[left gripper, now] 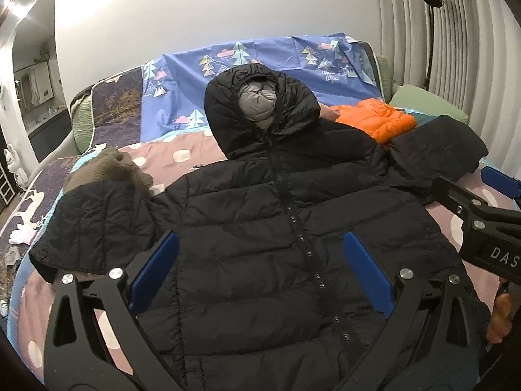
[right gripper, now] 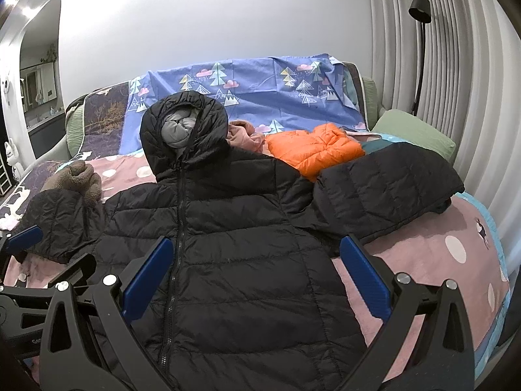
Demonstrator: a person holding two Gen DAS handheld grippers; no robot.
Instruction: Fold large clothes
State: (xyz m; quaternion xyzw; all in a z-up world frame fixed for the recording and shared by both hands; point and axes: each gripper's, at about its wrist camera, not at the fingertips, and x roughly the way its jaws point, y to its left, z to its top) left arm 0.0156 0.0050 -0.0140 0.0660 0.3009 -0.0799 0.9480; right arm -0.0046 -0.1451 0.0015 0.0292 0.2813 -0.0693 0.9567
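Two wrist fisheyes, side by side, looking across the bed toward the far wall.

Each camera sits just behind its own blue fingers and looks forward and slightly down from the near edge of the bed. The left wrist view hangs close over the black puffer jacket [left gripper: 276, 228], with the right gripper [left gripper: 501, 182] entering at its right edge. The right wrist view sits further right, so the jacket's zip falls left of centre. Both share the jacket, the orange jacket [right gripper: 314, 150] and the floor lamp [right gripper: 420, 9].
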